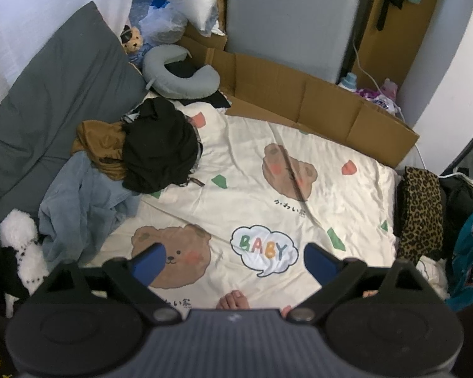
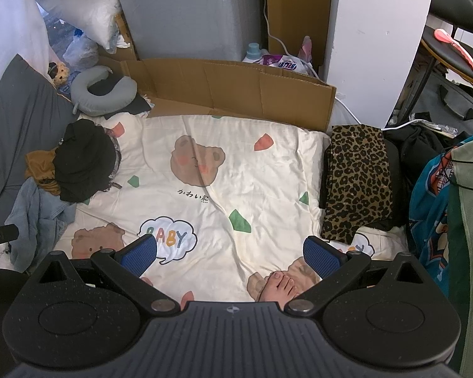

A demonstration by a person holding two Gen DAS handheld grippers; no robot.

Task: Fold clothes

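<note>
The heap of clothes (image 1: 126, 163) sits crumpled at the left edge of the bed: a black garment (image 1: 159, 148) bunched on top, a mustard-brown piece (image 1: 99, 145) wedged beside it, and soft faded denim (image 1: 78, 208) spilling below. Over on the right edge lies a flat, neatly folded leopard-print piece (image 2: 356, 182). All of it rests on a cream quilt (image 2: 261, 189), lightly wrinkled, printed with brown bear faces and a "BABY" speech cloud. Both tools hang above the quilt holding nothing: the left gripper (image 1: 235, 260) with its jaws spread wide, blue ribbed pads showing, and the right gripper (image 2: 230, 252) just the same, jaws apart. Bare toes (image 2: 280, 286) peek out near the bottom. At the head, a flattened cardboard box (image 1: 315, 104) stands like a wall, with a grey U-shaped neck pillow (image 1: 176, 72) and a big slate-grey cushion (image 1: 56, 94) to the left.
</note>
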